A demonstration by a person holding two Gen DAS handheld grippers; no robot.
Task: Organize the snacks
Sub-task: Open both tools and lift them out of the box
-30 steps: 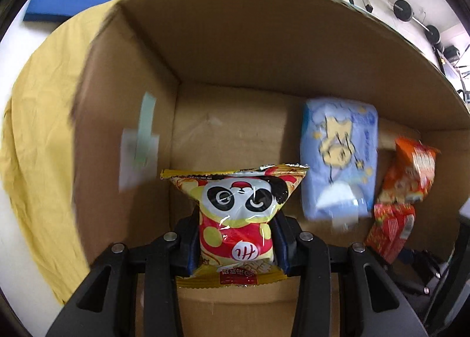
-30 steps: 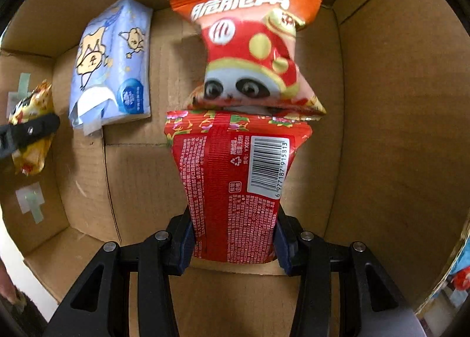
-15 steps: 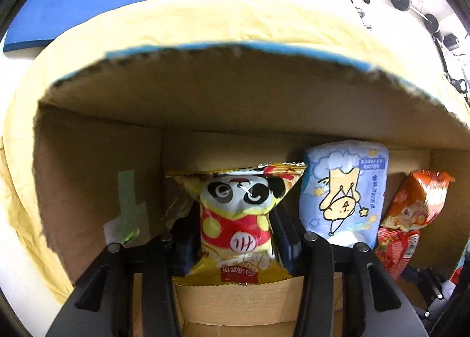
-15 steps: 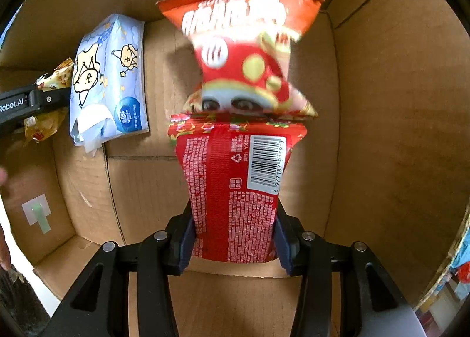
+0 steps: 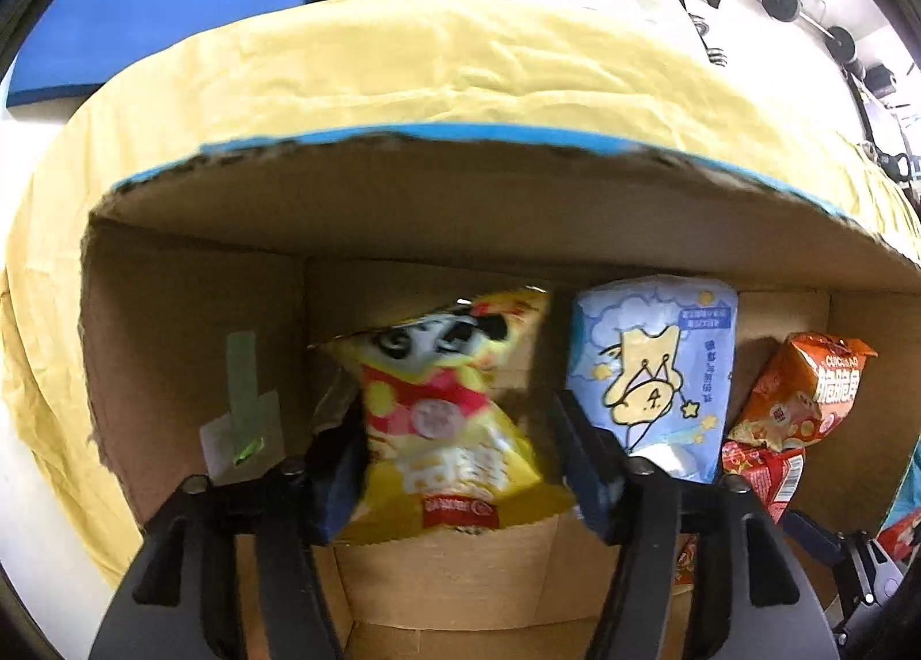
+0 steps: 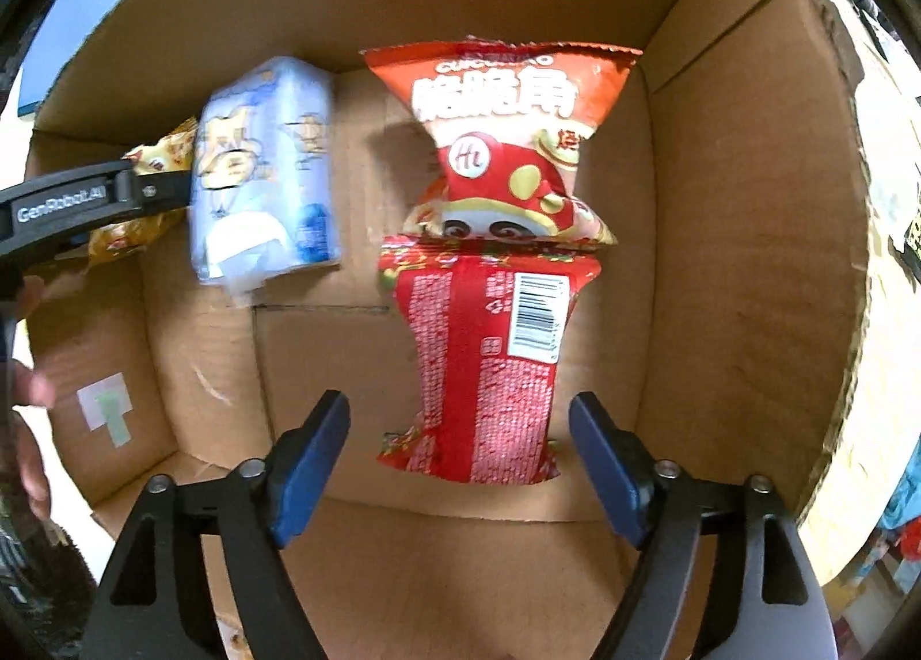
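Snacks inside the brown cardboard box, four packs across its floor. Yellow panda-print crisp bag tilted between the pads of the left gripper, blurred, its left edge against or just beside the left blue pad, clear of the right one. Left jaws just been opening, now about half spread, bag between them but not pinched. Same yellow bag in the right wrist view, half hidden behind the black finger of that left gripper at the box's left end. Pale blue tissue pack with a cartoon cat lying flat just right of the left gripper, near but apart from the yellow bag. Red foil snack pack with a white barcode label lying back side up on the box floor, straight ahead of the right gripper, lower end between the blue pads with clear gaps on both sides. Right jaws just been opening too, now wide, gripping nothing. Orange-red panda-print crisp bag beyond the red pack, bottom seam touching its top edge. Yellow cloth under the box, wrinkled, showing past the far wall. Fingers of a hand at the left rim of the right wrist view
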